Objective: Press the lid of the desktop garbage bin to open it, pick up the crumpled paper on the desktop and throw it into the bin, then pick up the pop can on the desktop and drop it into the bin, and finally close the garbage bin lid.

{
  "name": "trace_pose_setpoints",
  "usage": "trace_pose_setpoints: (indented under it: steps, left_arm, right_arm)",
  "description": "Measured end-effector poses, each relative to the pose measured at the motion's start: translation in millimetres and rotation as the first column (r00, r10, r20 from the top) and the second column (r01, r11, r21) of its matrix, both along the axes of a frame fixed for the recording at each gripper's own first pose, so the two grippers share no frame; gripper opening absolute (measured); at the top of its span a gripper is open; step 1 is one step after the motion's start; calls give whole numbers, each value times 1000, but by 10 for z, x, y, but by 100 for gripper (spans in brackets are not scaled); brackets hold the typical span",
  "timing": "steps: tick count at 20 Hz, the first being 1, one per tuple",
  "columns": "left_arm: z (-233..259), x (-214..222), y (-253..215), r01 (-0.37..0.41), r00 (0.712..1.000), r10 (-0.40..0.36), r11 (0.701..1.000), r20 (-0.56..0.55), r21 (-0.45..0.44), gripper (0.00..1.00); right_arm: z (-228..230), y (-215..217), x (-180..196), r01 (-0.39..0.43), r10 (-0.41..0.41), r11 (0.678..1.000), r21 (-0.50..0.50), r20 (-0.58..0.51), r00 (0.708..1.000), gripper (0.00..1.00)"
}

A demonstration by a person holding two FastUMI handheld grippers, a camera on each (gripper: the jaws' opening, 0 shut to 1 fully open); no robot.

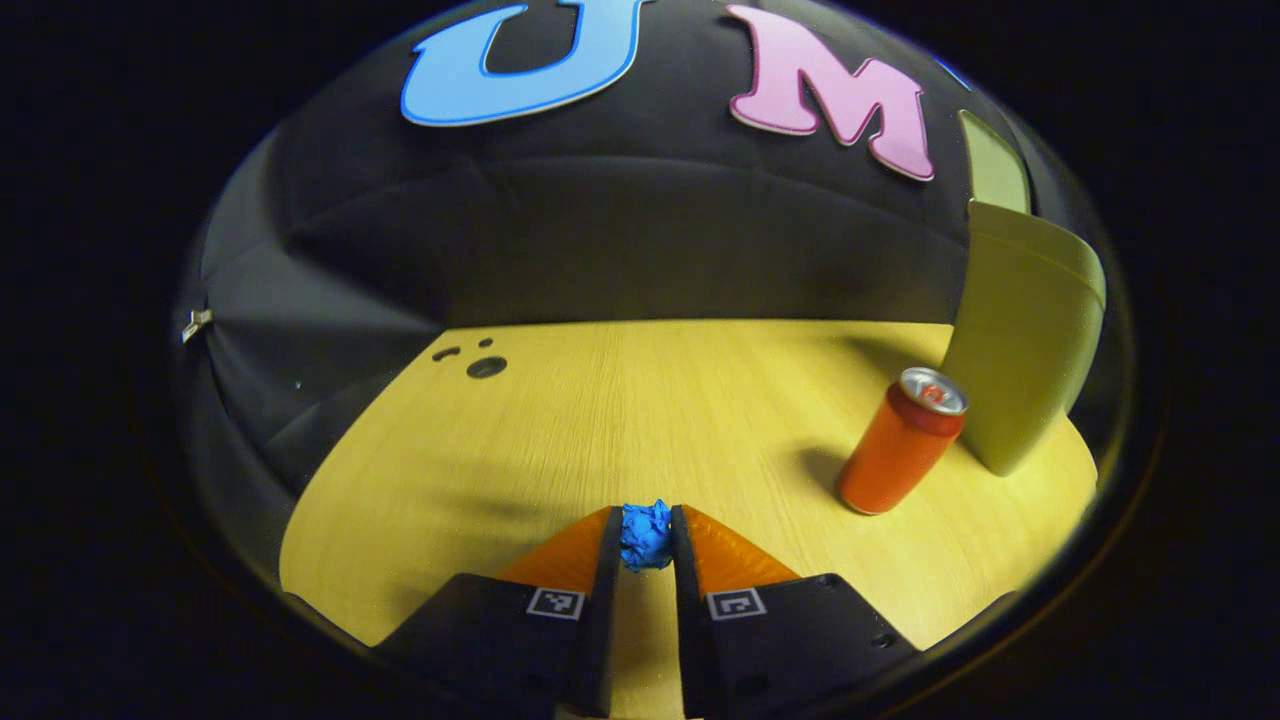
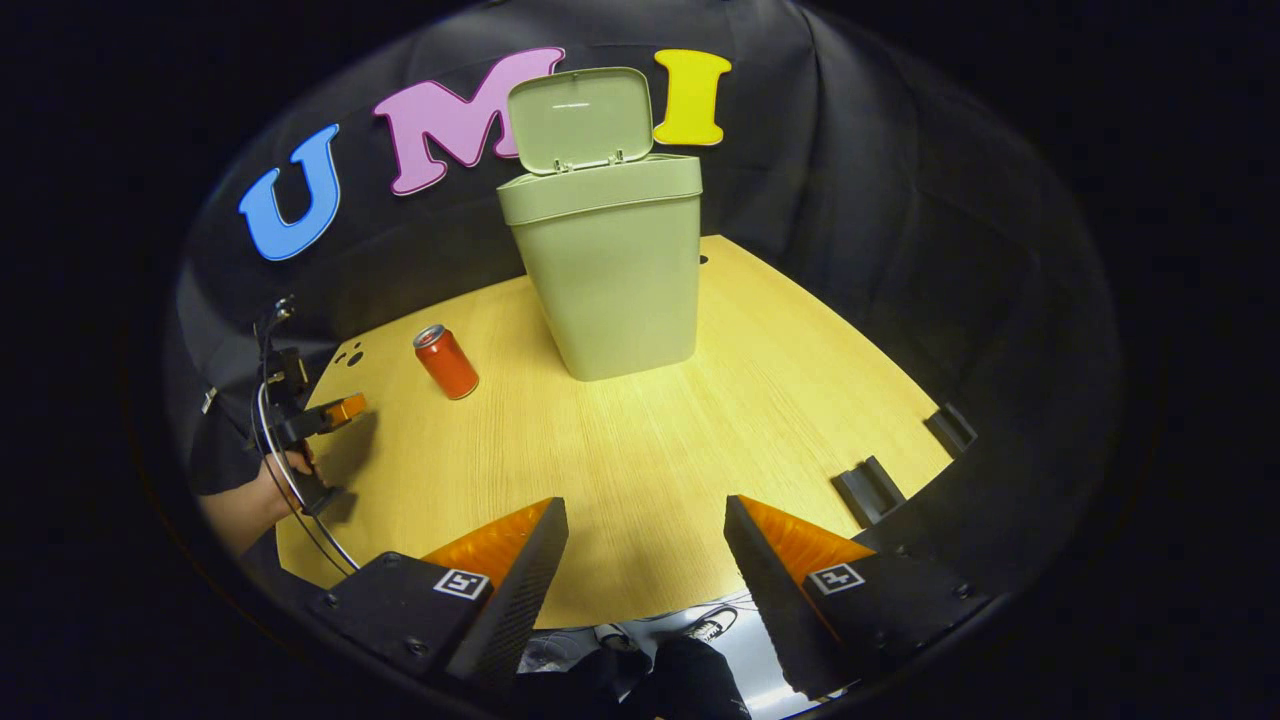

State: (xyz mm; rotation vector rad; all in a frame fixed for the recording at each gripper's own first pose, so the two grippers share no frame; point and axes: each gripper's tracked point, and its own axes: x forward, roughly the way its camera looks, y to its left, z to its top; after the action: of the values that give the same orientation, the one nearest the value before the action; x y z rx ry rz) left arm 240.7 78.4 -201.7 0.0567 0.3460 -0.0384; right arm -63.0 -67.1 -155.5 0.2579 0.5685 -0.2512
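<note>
A blue crumpled paper ball (image 1: 646, 535) is pinched between both fingers of my left gripper (image 1: 646, 540), just above the wooden desktop (image 1: 650, 410). The orange pop can (image 1: 901, 441) stands upright to the right, next to the pale green bin (image 1: 1020, 340). In the right gripper view the bin (image 2: 618, 280) stands at the back of the desk with its lid (image 2: 582, 118) flipped up, and the can (image 2: 446, 362) stands to its left. My right gripper (image 2: 645, 535) hovers open over the near desk edge, holding nothing. At far left, a hand holds the left gripper (image 2: 335, 410).
Small round holes (image 1: 486, 367) mark the desk's far left corner. Two dark brackets (image 2: 872, 488) sit on the desk's right edge. Dark shoes (image 2: 660, 670) and pale floor show below the near edge. Bare wood lies between my grippers and the bin.
</note>
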Motion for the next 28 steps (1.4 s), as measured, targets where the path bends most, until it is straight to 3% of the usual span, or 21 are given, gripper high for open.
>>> trace_pose_setpoints:
  steps: [6,11,16,23,28]
  left_arm:
    - [698,-325,-581,145,985,-145,989,97,10,27]
    - [1437,-435,-1180,261,950,-249,964,188,-40,30]
    - [2120,-435,-1754,342,904,-322,939,280,-28,30]
    - [2399,-351,-2709,454,847,-439,891,301,23,30]
    - [2548,-294,-3398,520,807,-502,854,312,28,30]
  right_arm:
    - [111,132,64,-54,54,999,-9,36,998,99]
    - [206,66,169,-58,59,998,-12,75,995,99]
    - [237,28,400,-98,97,995,8,95,991,99]
    - [383,21,666,-249,254,967,-56,118,960,99]
    - [506,-174,819,-286,296,954,-87,145,944,99]
